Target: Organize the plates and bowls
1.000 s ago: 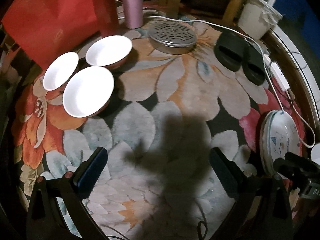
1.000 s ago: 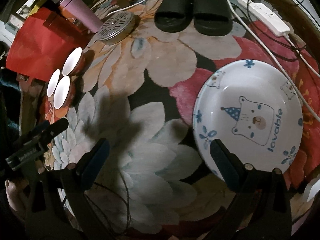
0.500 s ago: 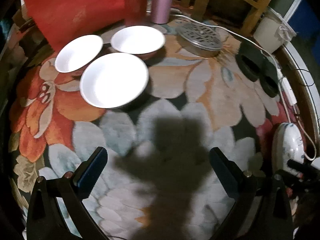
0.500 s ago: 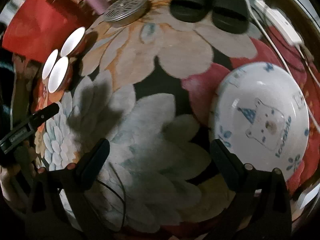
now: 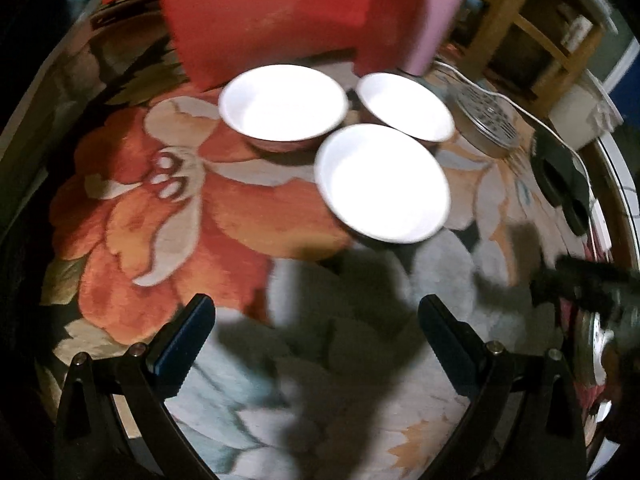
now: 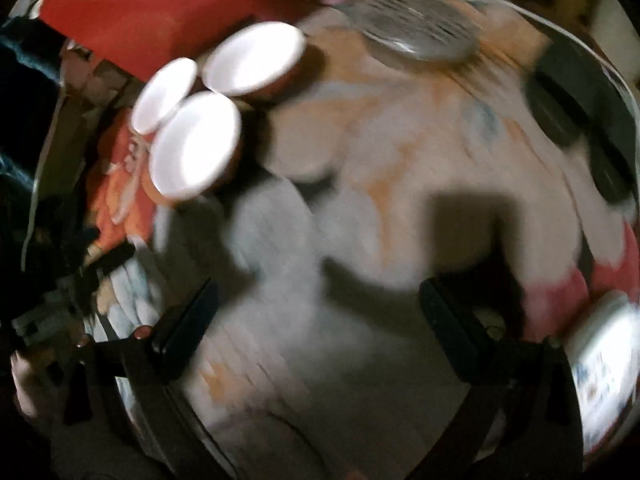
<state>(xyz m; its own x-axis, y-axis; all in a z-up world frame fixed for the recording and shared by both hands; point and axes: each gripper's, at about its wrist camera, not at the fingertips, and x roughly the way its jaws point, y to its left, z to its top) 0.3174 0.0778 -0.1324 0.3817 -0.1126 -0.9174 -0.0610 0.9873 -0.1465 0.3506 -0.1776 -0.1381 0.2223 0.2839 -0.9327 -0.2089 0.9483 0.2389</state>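
Three white bowls stand close together on a flowered rug [image 5: 168,216]: a near bowl [image 5: 382,182], a left bowl [image 5: 282,105] and a far right bowl [image 5: 406,106]. My left gripper [image 5: 316,338] is open and empty, a short way in front of the near bowl. In the blurred right wrist view the same bowls sit at upper left, with the near bowl [image 6: 196,148] closest. My right gripper [image 6: 318,320] is open and empty over the rug. A white plate with a blue bear print [image 6: 608,356] lies at the right edge.
A red bag [image 5: 260,12] and a pink bottle [image 5: 438,16] stand behind the bowls. A round metal grate [image 5: 486,120], black slippers [image 5: 564,176], a white cable and a wooden chair [image 5: 532,20] are at the far right. The other gripper [image 5: 592,284] shows at the right.
Both grippers swung left toward the bowls. The bowls now fill the upper middle of the left wrist view. The bear plate slid to the right edge of the right wrist view.
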